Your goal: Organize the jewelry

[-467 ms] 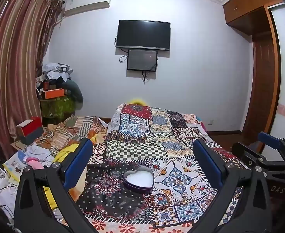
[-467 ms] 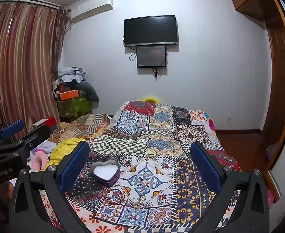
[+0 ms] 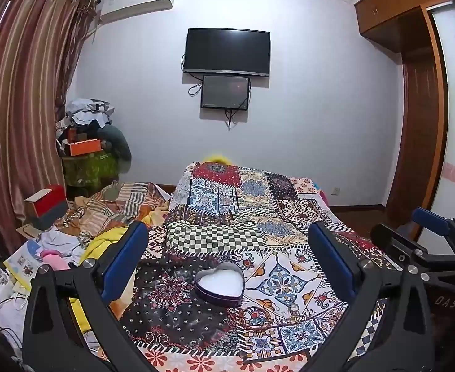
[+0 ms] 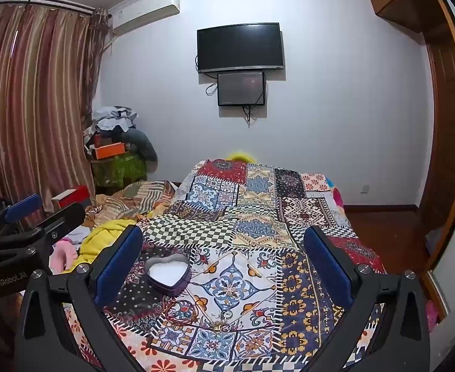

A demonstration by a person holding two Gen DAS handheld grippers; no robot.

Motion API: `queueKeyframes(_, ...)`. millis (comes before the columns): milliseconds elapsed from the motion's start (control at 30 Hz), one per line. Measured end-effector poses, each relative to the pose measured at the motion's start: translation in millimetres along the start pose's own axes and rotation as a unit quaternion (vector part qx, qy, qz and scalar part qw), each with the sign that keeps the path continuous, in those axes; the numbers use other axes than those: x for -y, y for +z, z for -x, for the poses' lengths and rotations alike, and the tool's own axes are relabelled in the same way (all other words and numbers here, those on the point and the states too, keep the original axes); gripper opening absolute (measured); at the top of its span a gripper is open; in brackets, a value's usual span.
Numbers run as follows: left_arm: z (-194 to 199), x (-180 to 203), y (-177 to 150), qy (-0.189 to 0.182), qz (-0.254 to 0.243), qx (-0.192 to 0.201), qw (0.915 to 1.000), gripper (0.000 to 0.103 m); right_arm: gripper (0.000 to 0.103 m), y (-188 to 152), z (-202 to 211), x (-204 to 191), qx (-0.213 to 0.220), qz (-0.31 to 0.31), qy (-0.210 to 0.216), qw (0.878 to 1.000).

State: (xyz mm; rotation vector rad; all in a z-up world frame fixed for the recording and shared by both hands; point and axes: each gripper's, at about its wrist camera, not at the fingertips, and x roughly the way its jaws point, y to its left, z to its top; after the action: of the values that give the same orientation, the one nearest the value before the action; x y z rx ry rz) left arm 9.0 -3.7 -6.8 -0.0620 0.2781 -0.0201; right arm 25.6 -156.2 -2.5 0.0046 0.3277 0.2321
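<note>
Patchwork quilt (image 3: 227,217) covers bed; television (image 3: 227,51) on white wall.

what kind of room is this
Most likely a bedroom in a home: a bed covered by a patchwork quilt, a wall-mounted TV facing it, striped curtains and a built-in wooden wardrobe. A heart-shaped box sits on the quilt.

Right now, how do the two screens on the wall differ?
The upper screen is clearly larger and wider; the lower screen is smaller. The upper screen is plain black; the lower screen looks greyer with a faint reddish spot. Both are wall-mounted, dark, with cables hanging.
</note>
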Motion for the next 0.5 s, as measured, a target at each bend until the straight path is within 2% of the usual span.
queueKeyframes(500, 2.3, 0.1, -0.4, 0.0, 0.002, -0.002, 1.0, 0.103, 0.103, 0.8, 0.6, -0.7, -0.002, 0.001, 0.0, 1.0)
